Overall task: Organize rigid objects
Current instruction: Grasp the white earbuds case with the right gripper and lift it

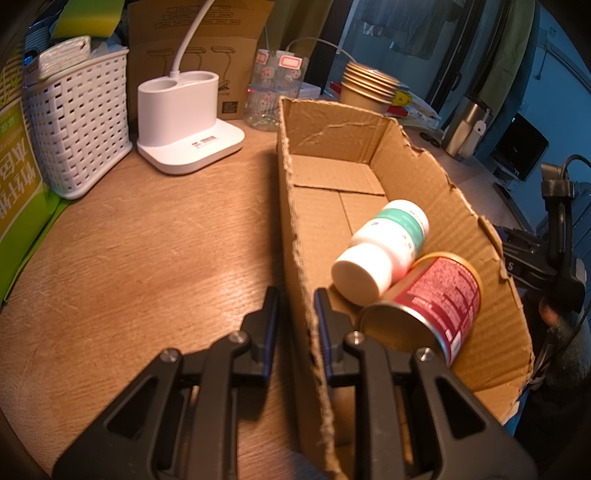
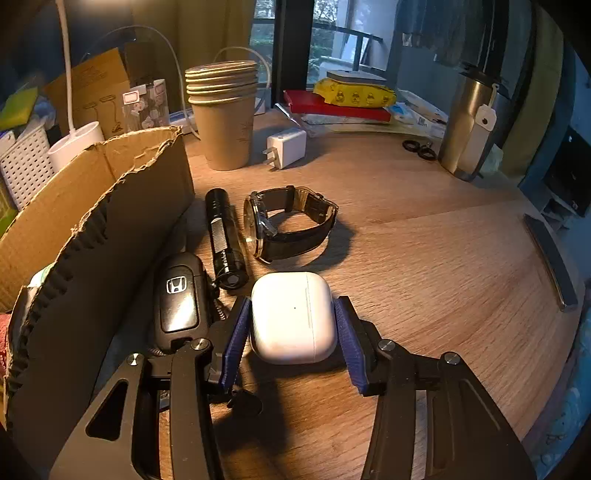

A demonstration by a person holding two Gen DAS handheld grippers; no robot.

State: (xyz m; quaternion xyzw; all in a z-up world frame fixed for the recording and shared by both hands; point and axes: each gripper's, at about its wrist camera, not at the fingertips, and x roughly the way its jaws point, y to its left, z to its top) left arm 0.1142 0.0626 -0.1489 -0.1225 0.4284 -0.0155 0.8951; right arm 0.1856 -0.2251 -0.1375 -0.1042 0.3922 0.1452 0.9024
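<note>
Plastic earbud case (image 2: 293, 317), light, stiff and slippery, sat between the right gripper (image 2: 293, 332) pads, clamped across its flat sides; left gripper (image 1: 295, 325) pinched the cardboard box (image 1: 406, 147) wall.

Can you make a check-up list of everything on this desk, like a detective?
Surface: brown wooden desk, partly bare.
Job's things: torn cardboard box holds a white plastic bottle and a red tin can; white earbud case, black car key, black flashlight and dark-strapped wristwatch lie outside.
Clutter: stacked paper cups, white charger plug, steel tumbler.
Grippers: left tool pinches the box wall; right tool flanks the earbud case.
Cables: white lamp cord.
Surroundings: window.
</note>
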